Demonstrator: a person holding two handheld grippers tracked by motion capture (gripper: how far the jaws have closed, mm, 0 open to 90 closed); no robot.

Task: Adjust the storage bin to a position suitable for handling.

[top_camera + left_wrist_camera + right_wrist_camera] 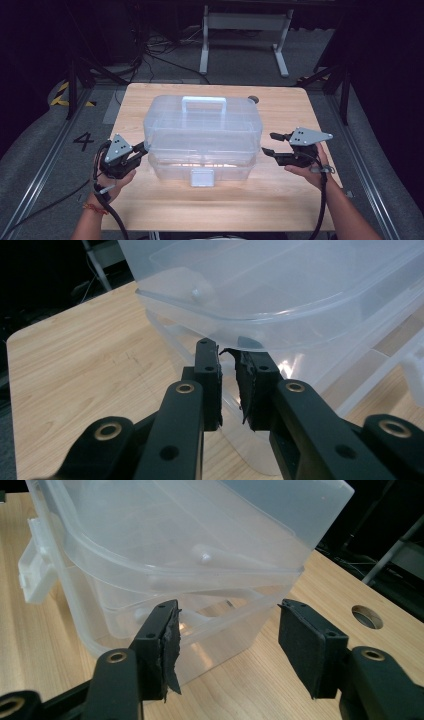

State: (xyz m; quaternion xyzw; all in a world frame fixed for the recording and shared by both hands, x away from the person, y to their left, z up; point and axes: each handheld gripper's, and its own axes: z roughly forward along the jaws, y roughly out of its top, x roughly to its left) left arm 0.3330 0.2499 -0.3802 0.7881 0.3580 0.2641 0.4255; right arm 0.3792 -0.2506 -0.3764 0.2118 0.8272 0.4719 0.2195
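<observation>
Pale wooden bench (280, 190) carries a clear plastic lidded box (202, 132); left tool (141, 147) pinches its left rim, right tool (267, 143) gapes empty just beside its right end.

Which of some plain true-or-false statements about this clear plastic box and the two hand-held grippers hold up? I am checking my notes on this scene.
1. The clear plastic storage box stands on the pale wooden table. True.
2. The left gripper has its jaws wide open. False: they are nearly shut, at the left end of the box just under the lid's rim.
3. The right gripper is open. True: its jaws stand apart by the box's right end, with nothing pressed between them.
4. The white carry handle sits on the box's lid. True.
5. The white front latch faces away from the person. False: it faces the person's side.
6. The box is opaque black. False: it is see-through.
</observation>
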